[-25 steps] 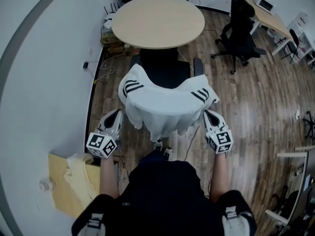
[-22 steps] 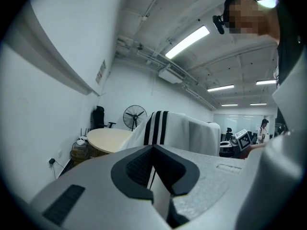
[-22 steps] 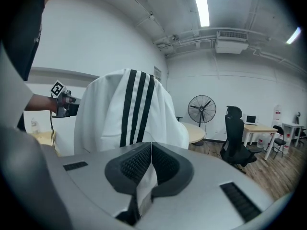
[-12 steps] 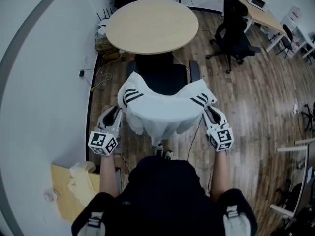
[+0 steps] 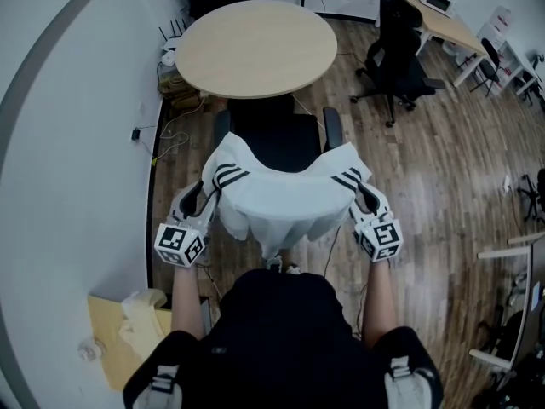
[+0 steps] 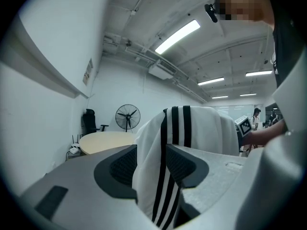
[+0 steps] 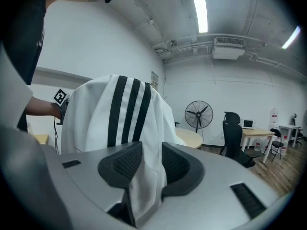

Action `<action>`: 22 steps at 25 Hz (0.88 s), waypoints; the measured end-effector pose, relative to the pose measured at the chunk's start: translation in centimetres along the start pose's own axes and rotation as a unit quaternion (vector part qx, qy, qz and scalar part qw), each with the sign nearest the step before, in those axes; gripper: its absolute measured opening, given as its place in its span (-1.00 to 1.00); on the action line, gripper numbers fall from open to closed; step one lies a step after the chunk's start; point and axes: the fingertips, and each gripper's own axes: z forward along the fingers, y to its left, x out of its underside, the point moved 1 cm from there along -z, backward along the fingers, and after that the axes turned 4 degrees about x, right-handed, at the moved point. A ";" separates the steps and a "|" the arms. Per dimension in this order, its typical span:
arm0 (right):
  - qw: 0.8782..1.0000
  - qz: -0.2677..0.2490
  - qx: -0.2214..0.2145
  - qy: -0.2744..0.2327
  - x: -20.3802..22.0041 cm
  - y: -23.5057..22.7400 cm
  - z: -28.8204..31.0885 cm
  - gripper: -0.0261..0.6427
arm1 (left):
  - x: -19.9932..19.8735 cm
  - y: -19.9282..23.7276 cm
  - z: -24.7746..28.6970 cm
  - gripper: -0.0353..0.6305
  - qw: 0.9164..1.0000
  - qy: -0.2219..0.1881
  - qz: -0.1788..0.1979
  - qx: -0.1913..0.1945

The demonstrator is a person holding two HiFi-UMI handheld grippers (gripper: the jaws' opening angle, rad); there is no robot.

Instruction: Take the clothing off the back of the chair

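A white garment (image 5: 281, 196) with black stripes on both shoulders hangs over the back of a black office chair (image 5: 277, 136). My left gripper (image 5: 204, 196) is at its left striped shoulder and my right gripper (image 5: 364, 192) at the right one. In the left gripper view the striped cloth (image 6: 175, 143) hangs loosely in the gap of the left gripper (image 6: 151, 163), whose jaws have just been opening. The right gripper view shows a white fold (image 7: 144, 128) between the jaws of the right gripper (image 7: 151, 163), which have also just been opening. Both stand open around the cloth.
A round wooden table (image 5: 255, 45) stands just beyond the chair. Another black office chair (image 5: 396, 58) and a desk (image 5: 443, 20) are at the back right. Cables (image 5: 170, 135) run along the white wall on the left. A cardboard box (image 5: 128, 339) sits at the lower left.
Both grippers have moved forward and inward onto the garment's striped shoulders. The garment still hangs on the chair back.
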 end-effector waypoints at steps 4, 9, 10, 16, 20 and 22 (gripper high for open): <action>1.000 0.000 0.001 0.012 -0.1 0.5 0.2 -0.60 | -0.1 -0.3 0.5 -0.39 0.999 -0.006 -0.001 0.038; 1.000 0.013 0.010 -0.016 -0.4 0.7 0.5 -0.67 | -0.2 -0.5 1.0 -0.39 0.997 -0.013 -0.005 0.074; 1.000 0.014 0.013 -0.017 -0.4 0.7 0.5 -0.70 | -0.2 -0.4 1.1 -0.40 0.997 -0.013 -0.006 0.080; 0.999 0.003 0.030 -0.020 -0.7 1.0 0.5 -0.87 | -0.2 -1.2 1.3 -0.59 0.991 -0.021 -0.015 0.130; 0.999 0.009 0.043 -0.015 -0.4 0.9 0.2 -0.91 | -0.2 -1.7 1.2 -0.86 0.989 -0.020 -0.012 0.145; 0.999 0.013 0.043 -0.011 -0.5 1.1 -0.1 -0.91 | -0.3 -1.6 1.1 -0.86 0.990 -0.020 -0.001 0.139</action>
